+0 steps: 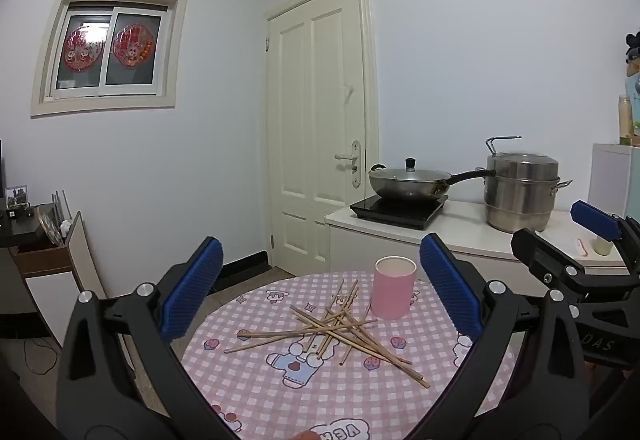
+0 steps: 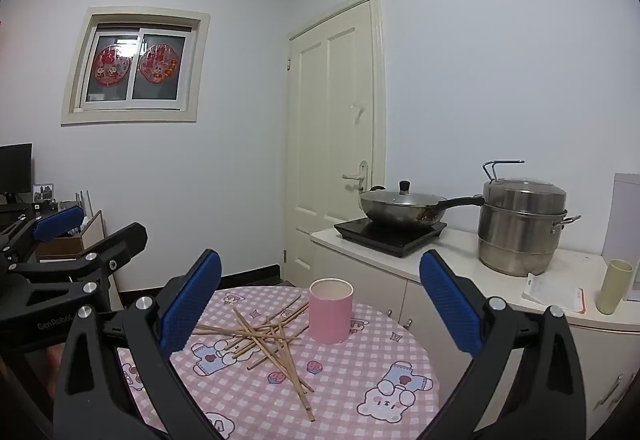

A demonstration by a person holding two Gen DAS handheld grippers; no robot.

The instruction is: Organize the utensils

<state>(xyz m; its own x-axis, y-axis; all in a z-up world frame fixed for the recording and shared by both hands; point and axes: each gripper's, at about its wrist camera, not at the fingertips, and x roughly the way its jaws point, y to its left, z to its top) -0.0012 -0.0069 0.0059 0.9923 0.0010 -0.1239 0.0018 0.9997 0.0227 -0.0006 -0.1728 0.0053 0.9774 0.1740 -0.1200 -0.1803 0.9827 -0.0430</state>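
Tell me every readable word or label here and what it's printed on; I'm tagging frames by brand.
"GenRobot": on the left gripper body, seen from the right wrist.
"DAS": partial lettering on the right gripper body.
Tablecloth lettering at the near edge: upside down, unclear.
Window decals: too blurred.

A loose pile of wooden chopsticks point(image 2: 266, 340) is seen crossed on the pink checked tablecloth point(image 2: 352, 380) just beside an upright pink cup point(image 2: 331, 311), framed by the wide-spread blue pads of the right gripper point(image 2: 320, 304).
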